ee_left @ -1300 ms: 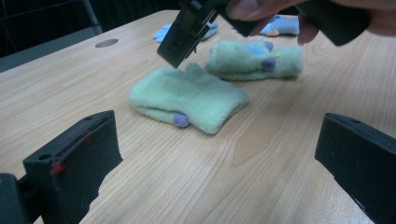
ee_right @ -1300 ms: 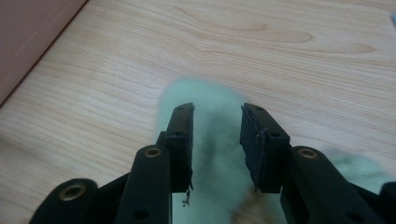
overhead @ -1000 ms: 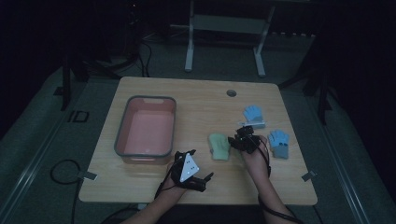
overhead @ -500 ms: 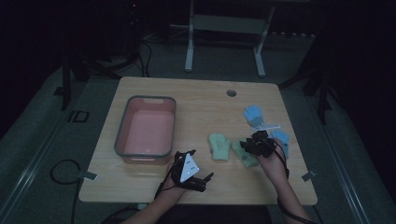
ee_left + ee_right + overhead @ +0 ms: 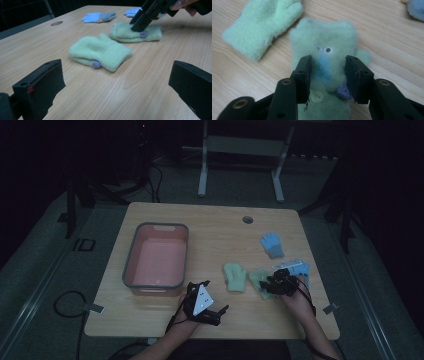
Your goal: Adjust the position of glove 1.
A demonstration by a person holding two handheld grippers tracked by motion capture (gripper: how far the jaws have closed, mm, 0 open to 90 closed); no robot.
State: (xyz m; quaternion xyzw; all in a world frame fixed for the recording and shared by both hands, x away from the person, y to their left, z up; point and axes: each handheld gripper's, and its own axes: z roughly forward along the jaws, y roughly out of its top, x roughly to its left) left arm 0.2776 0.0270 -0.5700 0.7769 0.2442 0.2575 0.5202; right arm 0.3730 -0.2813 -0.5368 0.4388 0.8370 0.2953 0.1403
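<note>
Two green mittens lie side by side on the wooden table (image 5: pixel 210 240). The first green mitten (image 5: pixel 235 276) (image 5: pixel 100 51) (image 5: pixel 265 27) lies free. My right gripper (image 5: pixel 274 284) (image 5: pixel 328 72) (image 5: pixel 140 23) points down at the second green mitten (image 5: pixel 258 280) (image 5: pixel 324 40) (image 5: pixel 125 32). Its jaws have just been opening and stand on either side of the mitten's cuff, which lies flat on the table, not squeezed. My left gripper (image 5: pixel 212 312) (image 5: pixel 117 72) rests near the front edge, wide open with nothing between its jaws.
A pink tub (image 5: pixel 184 255) with a grey rim stands at the left. One blue glove (image 5: pixel 272 244) (image 5: pixel 98 17) lies at the back right. Another blue glove (image 5: pixel 300 268) (image 5: pixel 133 11) (image 5: pixel 417 8) lies just behind my right hand.
My right gripper has moved right and toward the front edge. The second green mitten now lies in sight beside the first. The left gripper has stayed still.
</note>
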